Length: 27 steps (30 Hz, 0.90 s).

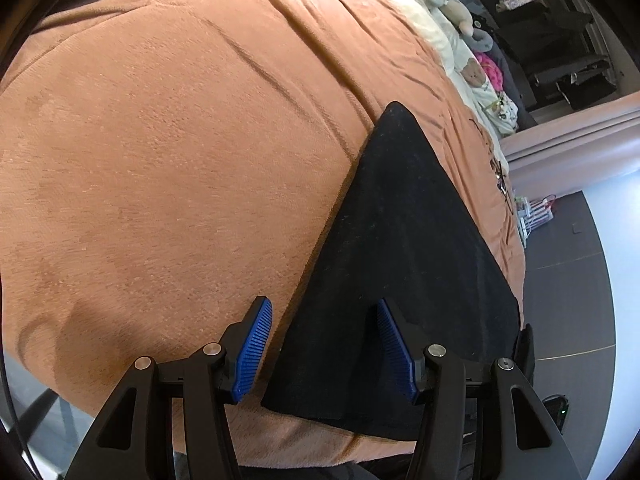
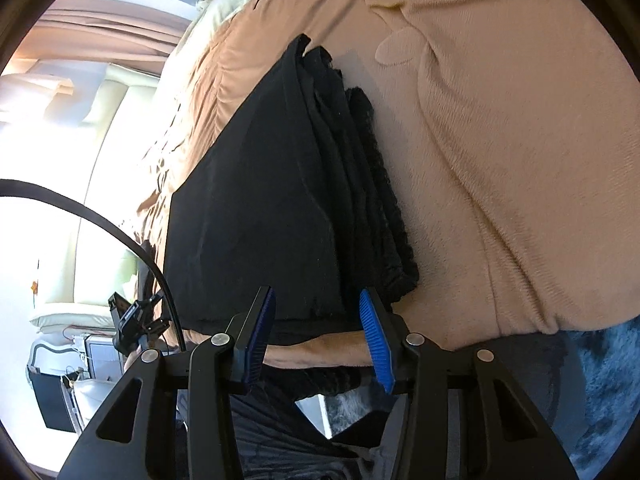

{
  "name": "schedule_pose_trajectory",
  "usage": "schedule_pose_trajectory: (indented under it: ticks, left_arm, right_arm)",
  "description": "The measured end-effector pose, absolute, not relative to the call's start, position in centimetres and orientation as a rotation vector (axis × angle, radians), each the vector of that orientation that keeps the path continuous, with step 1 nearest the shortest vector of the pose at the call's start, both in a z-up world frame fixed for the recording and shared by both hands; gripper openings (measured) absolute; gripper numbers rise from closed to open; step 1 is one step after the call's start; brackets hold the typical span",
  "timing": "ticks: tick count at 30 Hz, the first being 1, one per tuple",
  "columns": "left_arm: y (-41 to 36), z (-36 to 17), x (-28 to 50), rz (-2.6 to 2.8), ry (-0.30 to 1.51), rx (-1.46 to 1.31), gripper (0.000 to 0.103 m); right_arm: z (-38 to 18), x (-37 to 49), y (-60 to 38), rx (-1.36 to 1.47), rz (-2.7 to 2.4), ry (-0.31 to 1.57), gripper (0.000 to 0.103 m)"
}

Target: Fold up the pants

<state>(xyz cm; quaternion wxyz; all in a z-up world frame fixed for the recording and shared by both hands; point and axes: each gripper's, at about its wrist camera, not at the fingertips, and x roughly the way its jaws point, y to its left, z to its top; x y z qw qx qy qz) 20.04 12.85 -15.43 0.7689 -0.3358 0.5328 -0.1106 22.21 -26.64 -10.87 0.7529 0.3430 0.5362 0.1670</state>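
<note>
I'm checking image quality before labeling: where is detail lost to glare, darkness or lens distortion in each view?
Left wrist view: the fisheye bends the orange bedspread into a dome; the black pants are nearly textureless. Right wrist view: the window side is blown out white, though the pants' stacked folds still show; corners are vignetted black in both views.

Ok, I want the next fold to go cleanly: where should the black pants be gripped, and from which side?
Judging by how they lie, take the black pants by their near hem at the edge of the orange blanket, coming in low from the bedside. That edge lies flat, straight and free, while the far-side edge is bunched in thick layers. The right gripper, open, already straddles it.
</note>
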Motion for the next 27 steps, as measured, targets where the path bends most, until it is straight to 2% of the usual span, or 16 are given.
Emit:
schedule_pose_trajectory:
  ticks: [3, 4, 7, 12, 13, 14, 16, 17, 18, 25, 27]
  left_arm:
    - [12.7, -15.5, 20.1, -0.239, 1.151, -0.731, 0.057]
    - [12.6, -15.5, 20.1, -0.238, 1.15, -0.732, 0.057]
    - [12.4, -15.4, 20.0, -0.239, 1.147, -0.73, 0.057]
    - [12.2, -15.2, 20.3, -0.218, 1.127, -0.713, 0.056]
    - [12.2, -15.2, 20.3, -0.204, 1.125, -0.705, 0.052]
    - [12.1, -15.1, 20.4, -0.198, 1.126, -0.702, 0.038]
    - [12.0, -14.7, 20.3, -0.183, 1.123, -0.68, 0.03]
    - [12.0, -14.3, 20.2, -0.183, 1.118, -0.672, 0.021]
    - [12.0, -13.9, 20.2, -0.187, 1.112, -0.667, 0.016]
    - [11.5, -10.9, 19.4, -0.218, 1.066, -0.628, 0.014]
    - [11.5, -11.1, 19.3, -0.213, 1.074, -0.635, 0.017]
  right_arm:
    - [-11.2, 22.8, -26.6, 0.763, 0.362, 1.164, 0.039]
    - [-11.0, 22.9, -26.7, 0.765, 0.361, 1.155, 0.031]
    - [-10.6, 23.1, -26.5, 0.748, 0.382, 1.121, 0.016]
    - [-10.7, 22.4, -26.9, 0.713, 0.398, 1.098, 0.011]
    - [-10.4, 22.1, -26.9, 0.697, 0.39, 1.088, 0.011]
    - [-10.1, 21.7, -27.1, 0.696, 0.393, 1.074, 0.011]
    - [-9.5, 21.1, -27.7, 0.707, 0.401, 1.053, 0.006]
    - [-9.3, 20.7, -28.0, 0.719, 0.408, 1.043, 0.006]
    - [-9.2, 20.4, -28.3, 0.722, 0.412, 1.04, 0.006]
    - [-9.9, 19.2, -29.1, 0.706, 0.366, 1.057, 0.005]
    - [-10.7, 19.2, -29.3, 0.713, 0.345, 1.086, 0.005]
